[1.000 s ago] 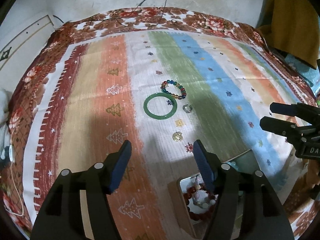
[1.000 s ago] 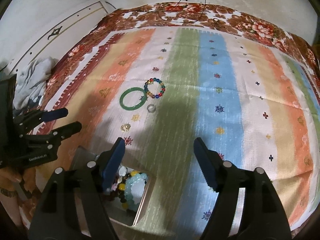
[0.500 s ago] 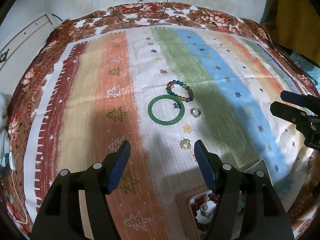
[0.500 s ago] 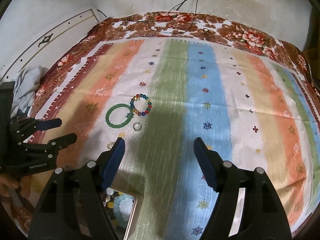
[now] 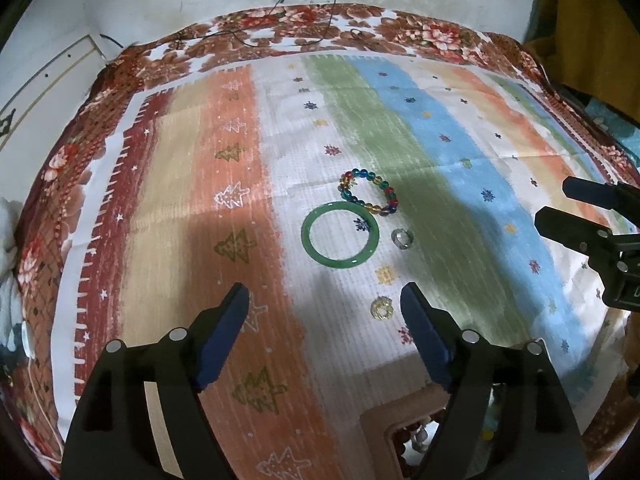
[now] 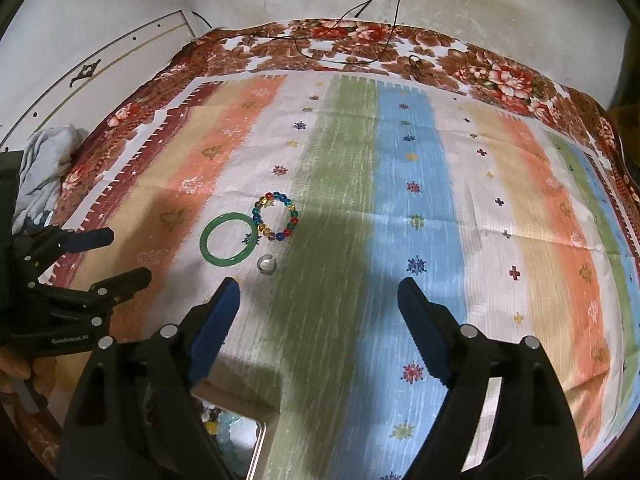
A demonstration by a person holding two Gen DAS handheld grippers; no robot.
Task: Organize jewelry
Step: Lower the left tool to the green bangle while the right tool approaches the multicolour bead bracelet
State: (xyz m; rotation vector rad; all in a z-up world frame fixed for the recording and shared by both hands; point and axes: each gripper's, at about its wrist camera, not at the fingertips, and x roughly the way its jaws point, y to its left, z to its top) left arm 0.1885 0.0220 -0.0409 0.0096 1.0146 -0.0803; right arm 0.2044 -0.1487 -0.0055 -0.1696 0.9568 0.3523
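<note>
A green bangle [image 5: 340, 235] lies on the striped cloth [image 5: 440, 152], touching a multicoloured bead bracelet [image 5: 370, 192] behind it. A clear ring [image 5: 402, 238] lies just right of the bangle and a small gold ring [image 5: 382, 308] lies nearer me. My left gripper [image 5: 325, 304] is open and empty, just short of the bangle. My right gripper [image 6: 319, 300] is open and empty over the green stripe, right of the bangle [image 6: 228, 245], bracelet [image 6: 275, 218] and clear ring [image 6: 266, 264]. The open jewelry box [image 5: 404, 436] with beads sits at the near edge, partly hidden.
The box also shows in the right wrist view [image 6: 236, 436], holding pale and yellow beads. The right gripper shows at the right edge of the left wrist view [image 5: 576, 216]; the left gripper shows at the left of the right wrist view [image 6: 116, 256]. Black cables [image 6: 360, 20] cross the cloth's far border.
Both grippers have moved forward over the cloth, away from the box, which has slid toward the bottom of both views. The jewelry has not moved. Both grippers stay open.
</note>
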